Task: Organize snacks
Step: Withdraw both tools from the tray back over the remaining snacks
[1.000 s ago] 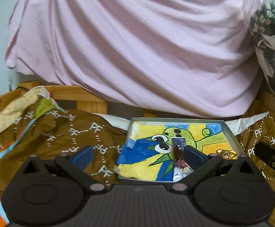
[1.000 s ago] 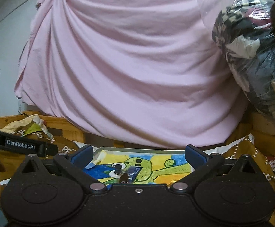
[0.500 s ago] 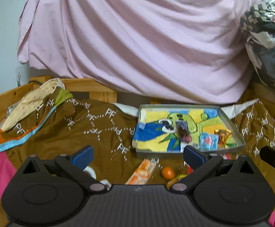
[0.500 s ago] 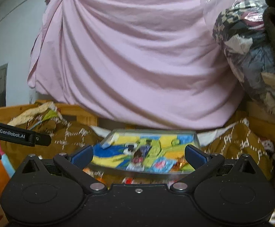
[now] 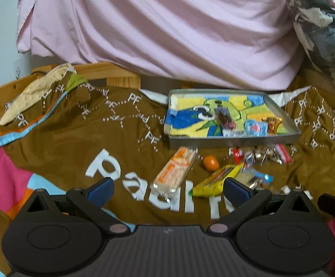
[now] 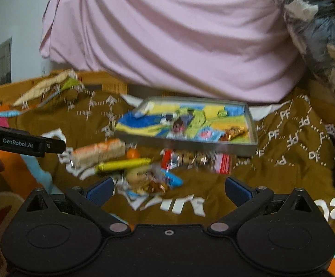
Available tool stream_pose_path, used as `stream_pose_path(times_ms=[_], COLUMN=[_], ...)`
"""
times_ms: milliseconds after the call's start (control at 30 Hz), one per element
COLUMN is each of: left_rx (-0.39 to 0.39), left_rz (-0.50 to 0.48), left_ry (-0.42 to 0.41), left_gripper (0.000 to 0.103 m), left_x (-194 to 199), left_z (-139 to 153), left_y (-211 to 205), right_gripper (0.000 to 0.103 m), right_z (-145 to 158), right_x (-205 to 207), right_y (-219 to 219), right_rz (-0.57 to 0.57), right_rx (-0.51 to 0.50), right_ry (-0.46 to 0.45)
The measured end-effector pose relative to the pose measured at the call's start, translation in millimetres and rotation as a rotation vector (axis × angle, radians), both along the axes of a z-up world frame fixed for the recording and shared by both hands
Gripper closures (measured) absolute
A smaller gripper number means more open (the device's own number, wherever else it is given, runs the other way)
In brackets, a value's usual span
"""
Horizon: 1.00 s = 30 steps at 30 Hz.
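Both our tongs are wide open and empty, and the long cracker pack (image 5: pixel 175 173) lies on the bed blanket just ahead of our left tongs (image 5: pixel 167 189) at twelve o'clock, pointing toward one o'clock at the tray (image 5: pixel 234 139).

- Brown bedspread (image 5: pixel 79 138) with white lettering covers the bed.
- On it: metal tray (image 5: pixel 234 139), cracker pack (image 5: pixel 174 173), orange ball (image 5: pixel 210 162), yellow packet (image 5: pixel 215 181), red-and-silver wrappers (image 5: pixel 259 155).
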<state>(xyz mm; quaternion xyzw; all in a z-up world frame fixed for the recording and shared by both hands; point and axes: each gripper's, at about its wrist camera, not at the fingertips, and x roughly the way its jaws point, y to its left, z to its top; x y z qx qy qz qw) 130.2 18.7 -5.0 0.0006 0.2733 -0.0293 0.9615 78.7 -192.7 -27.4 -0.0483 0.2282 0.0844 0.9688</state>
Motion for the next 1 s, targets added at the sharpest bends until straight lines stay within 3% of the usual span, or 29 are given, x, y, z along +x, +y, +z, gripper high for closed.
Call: stream_pose_path(times_ms=[267,533,700,1000], left_rx=[0.053,0.080,0.145,0.136], left_rz=[-0.028,-0.148,-0.205,-0.261], left_ry=[0.030,0.051,0.043,0.103], left_gripper=[0.000,0.000,0.000,0.000], left_x=[2,7,12,36], left_z=[-11,-12,-10,-10], left_y=[-4,-16,-26,-30], right_gripper=[0.001,0.001,0.001,0.001], right_z=[-12,-16,-18,-19], right_x=[12,17,22,38], right_y=[4,6,6,11], right_rz=[-0.013,-0.011,-0.007,0.090], right_rx=[-0.031,-0.049,-0.053,-0.064], right_ry=[0.096,0.133,0.154,0.166])
